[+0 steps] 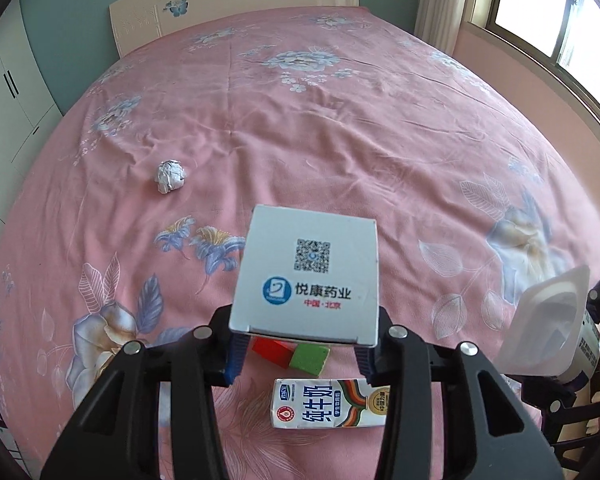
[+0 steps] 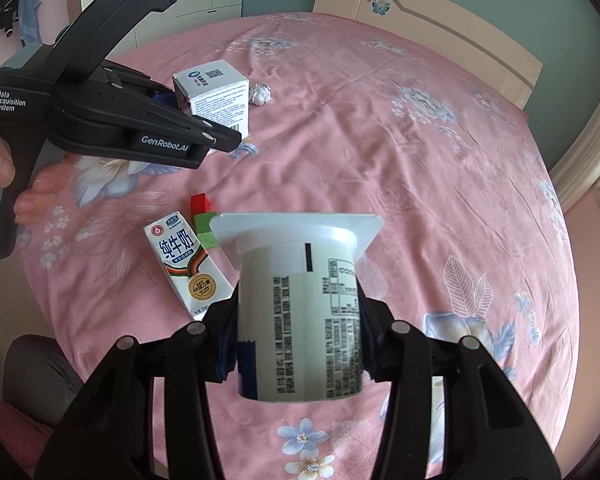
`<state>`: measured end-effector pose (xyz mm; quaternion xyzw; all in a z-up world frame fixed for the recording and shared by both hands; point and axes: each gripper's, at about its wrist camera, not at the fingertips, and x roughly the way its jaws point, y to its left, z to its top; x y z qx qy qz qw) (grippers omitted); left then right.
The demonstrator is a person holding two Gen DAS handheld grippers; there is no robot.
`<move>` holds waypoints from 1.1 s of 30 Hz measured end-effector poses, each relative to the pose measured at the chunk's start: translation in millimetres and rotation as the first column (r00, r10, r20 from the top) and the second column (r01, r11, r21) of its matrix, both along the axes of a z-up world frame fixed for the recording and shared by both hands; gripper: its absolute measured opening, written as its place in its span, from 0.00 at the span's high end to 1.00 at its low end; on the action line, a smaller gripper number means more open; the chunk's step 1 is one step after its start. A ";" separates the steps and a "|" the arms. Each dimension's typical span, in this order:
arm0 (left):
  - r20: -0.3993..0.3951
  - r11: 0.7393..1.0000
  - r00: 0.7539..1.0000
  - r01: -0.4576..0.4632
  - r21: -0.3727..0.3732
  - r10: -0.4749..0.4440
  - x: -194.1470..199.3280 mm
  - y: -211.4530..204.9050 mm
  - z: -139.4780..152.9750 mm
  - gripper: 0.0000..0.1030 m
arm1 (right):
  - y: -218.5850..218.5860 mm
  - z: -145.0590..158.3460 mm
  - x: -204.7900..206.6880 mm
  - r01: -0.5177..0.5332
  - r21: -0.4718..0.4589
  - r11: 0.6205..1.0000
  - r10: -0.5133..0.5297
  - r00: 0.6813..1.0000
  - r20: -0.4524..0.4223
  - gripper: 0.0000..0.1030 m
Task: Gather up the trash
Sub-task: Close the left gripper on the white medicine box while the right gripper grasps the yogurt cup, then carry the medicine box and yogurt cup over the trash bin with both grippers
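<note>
My left gripper is shut on a white medicine box with a QR code and holds it above the pink bed; the box also shows in the right wrist view. My right gripper is shut on a white yogurt cup, held on its side above the bed; the cup also shows at the right edge of the left wrist view. A milk carton lies flat on the bed, also seen in the right wrist view. A crumpled paper ball lies further off.
A red block and a green block lie together on the bedsheet under the held box. A headboard stands at the far end, a window at right, and white wardrobes at left.
</note>
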<state>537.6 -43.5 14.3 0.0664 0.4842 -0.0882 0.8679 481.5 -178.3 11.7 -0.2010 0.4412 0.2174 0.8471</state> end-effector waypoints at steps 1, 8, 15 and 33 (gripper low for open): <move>0.014 1.000 1.000 -0.003 0.001 0.003 -6.3 2.2 9.3 0.56 | 1.3 8.8 -4.5 0.004 -0.005 1.000 -0.004 1.000 0.012 0.53; 0.085 1.000 0.996 -0.023 0.007 0.022 -54.4 19.2 63.2 0.56 | 9.9 66.7 -44.8 0.021 -0.012 1.000 -0.019 0.996 0.081 0.53; 0.177 0.999 0.984 -0.041 0.012 0.038 -115.1 34.1 120.0 0.56 | 13.0 120.3 -94.0 0.046 -0.016 0.999 -0.043 0.987 0.152 0.53; 0.330 0.999 0.943 -0.045 0.021 0.036 -279.3 56.3 197.6 0.56 | 7.8 209.7 -241.4 0.051 0.021 0.998 -0.055 0.961 0.271 0.53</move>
